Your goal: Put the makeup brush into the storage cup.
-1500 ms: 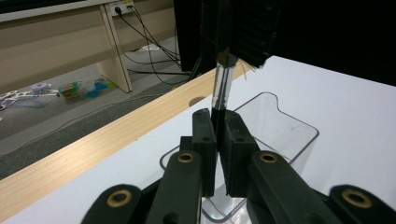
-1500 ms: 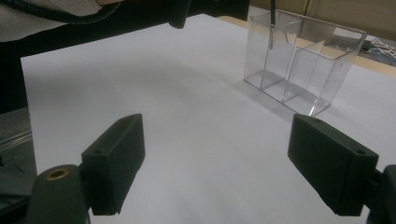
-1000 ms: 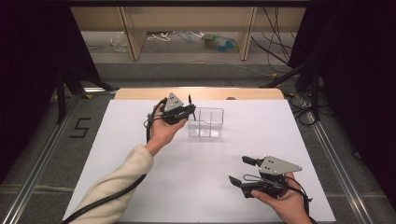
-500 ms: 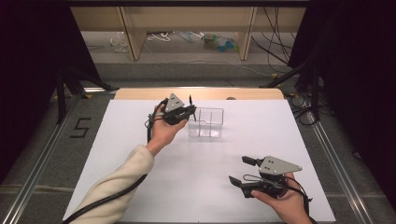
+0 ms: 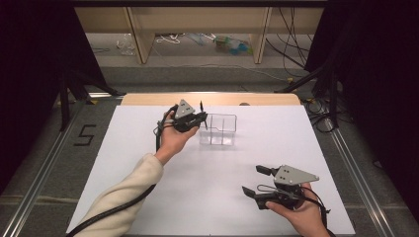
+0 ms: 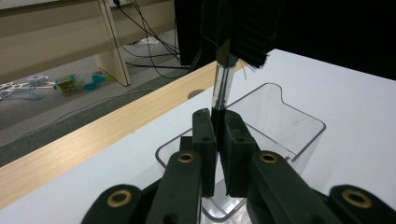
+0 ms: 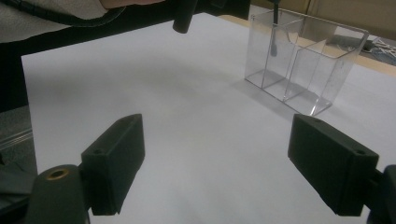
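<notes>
Left claw [image 6: 215,140] pinching pen [image 6: 223,84] over clear organizer [image 5: 218,129]. Next: lower, release. Right claw [image 7: 224,163] spread, idle.

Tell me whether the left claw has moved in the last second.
No. In the high view the left claw holds the same spot beside the clear box, shut on a thin pen-like stick.

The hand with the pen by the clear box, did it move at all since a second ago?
No visible change. The left gripper is shut on the pen, held upright over the clear box as before. The right gripper rests open near the table's front edge, same spot.
</notes>
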Available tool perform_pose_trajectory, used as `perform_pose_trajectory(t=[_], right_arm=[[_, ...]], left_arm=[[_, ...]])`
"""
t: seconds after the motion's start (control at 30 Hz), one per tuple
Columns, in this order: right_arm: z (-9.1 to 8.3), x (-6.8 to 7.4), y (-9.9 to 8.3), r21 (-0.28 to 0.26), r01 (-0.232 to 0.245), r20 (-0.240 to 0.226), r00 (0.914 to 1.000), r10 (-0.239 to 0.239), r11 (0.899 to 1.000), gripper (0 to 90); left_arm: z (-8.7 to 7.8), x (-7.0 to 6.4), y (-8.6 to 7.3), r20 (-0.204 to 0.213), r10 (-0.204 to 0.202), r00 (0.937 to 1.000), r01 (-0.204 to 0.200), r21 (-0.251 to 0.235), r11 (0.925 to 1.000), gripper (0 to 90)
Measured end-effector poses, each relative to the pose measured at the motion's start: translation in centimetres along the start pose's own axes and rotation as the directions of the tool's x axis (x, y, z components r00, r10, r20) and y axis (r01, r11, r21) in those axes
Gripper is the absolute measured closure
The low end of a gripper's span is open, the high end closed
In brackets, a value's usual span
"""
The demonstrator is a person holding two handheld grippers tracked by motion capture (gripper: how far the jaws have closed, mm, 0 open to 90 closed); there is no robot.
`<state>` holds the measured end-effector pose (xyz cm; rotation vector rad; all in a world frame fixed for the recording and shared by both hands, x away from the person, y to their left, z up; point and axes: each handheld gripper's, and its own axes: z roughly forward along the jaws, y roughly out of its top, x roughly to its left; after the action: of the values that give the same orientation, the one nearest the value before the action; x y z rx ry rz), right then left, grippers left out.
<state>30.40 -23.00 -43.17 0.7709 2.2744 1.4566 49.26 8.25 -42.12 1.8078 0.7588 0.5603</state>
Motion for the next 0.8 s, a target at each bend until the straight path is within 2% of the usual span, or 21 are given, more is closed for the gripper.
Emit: perform_pose_trajectory(t=[0.8], right_arm=[[0.02,0.02,-0.02,0.002,0.001,-0.001,1.0,-0.001,1.0,19.9]], left_arm=[[0.33,0.03,-0.44,0.002,-0.005,1.0,0.005,0.017,0.9998,85.2]])
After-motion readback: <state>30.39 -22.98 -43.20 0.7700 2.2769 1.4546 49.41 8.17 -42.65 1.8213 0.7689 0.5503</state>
